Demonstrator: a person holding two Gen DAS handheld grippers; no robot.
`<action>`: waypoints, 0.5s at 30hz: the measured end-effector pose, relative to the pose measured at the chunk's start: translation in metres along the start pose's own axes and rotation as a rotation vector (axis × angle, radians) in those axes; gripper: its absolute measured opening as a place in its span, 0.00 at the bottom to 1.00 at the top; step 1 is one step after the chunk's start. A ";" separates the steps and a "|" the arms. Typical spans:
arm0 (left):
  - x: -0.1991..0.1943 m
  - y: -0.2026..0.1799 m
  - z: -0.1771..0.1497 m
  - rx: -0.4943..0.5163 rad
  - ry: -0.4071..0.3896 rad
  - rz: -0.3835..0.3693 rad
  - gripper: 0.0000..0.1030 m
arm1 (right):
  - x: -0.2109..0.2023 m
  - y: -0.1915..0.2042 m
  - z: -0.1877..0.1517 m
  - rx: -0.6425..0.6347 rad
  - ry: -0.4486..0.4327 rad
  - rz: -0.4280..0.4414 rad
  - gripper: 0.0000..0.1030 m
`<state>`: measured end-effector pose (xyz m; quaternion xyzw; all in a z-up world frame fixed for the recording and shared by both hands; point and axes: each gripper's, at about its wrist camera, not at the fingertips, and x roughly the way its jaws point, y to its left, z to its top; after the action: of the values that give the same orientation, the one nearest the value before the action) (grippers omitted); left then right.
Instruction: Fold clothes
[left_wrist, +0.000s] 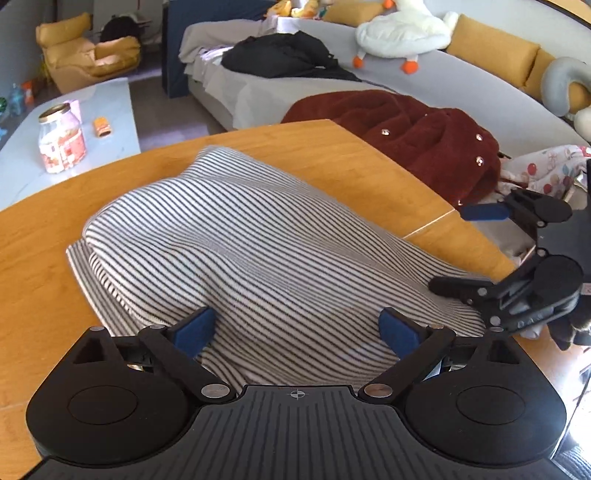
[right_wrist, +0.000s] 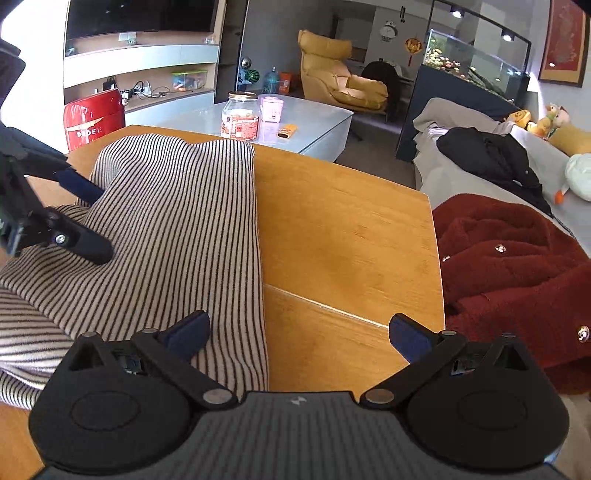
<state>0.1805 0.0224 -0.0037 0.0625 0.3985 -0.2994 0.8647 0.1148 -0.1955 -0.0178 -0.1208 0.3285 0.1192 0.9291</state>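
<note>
A black-and-white striped garment (left_wrist: 236, 236) lies folded in a bundle on the wooden table (left_wrist: 44, 240). My left gripper (left_wrist: 295, 330) is open just above its near edge, with a blue pad on either side of the cloth. My right gripper (right_wrist: 299, 332) is open and empty over the garment's right edge (right_wrist: 177, 229) and bare table (right_wrist: 343, 229). It also shows in the left wrist view (left_wrist: 454, 247), open at the garment's right end. The left gripper shows in the right wrist view (right_wrist: 92, 221), open over the cloth.
A dark red fleece coat (left_wrist: 417, 133) lies on the grey sofa (left_wrist: 461, 85) beyond the table's far edge, with a black garment (left_wrist: 280, 55) farther back. A glass jar (left_wrist: 61, 138) stands on a white coffee table (left_wrist: 114, 99). A yellow armchair (right_wrist: 332, 70) stands behind.
</note>
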 end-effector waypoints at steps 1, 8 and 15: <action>0.004 0.000 0.003 0.011 -0.003 -0.004 0.96 | -0.004 0.002 -0.004 0.003 -0.006 -0.007 1.00; 0.028 0.004 0.025 0.074 -0.029 -0.034 0.97 | -0.021 0.027 -0.010 -0.003 0.003 -0.031 1.00; -0.007 0.005 0.015 0.054 -0.070 0.038 0.96 | -0.008 -0.022 0.001 0.264 0.145 0.152 1.00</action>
<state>0.1897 0.0241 0.0107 0.0828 0.3585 -0.2958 0.8816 0.1155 -0.2169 -0.0087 0.0194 0.4155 0.1358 0.8992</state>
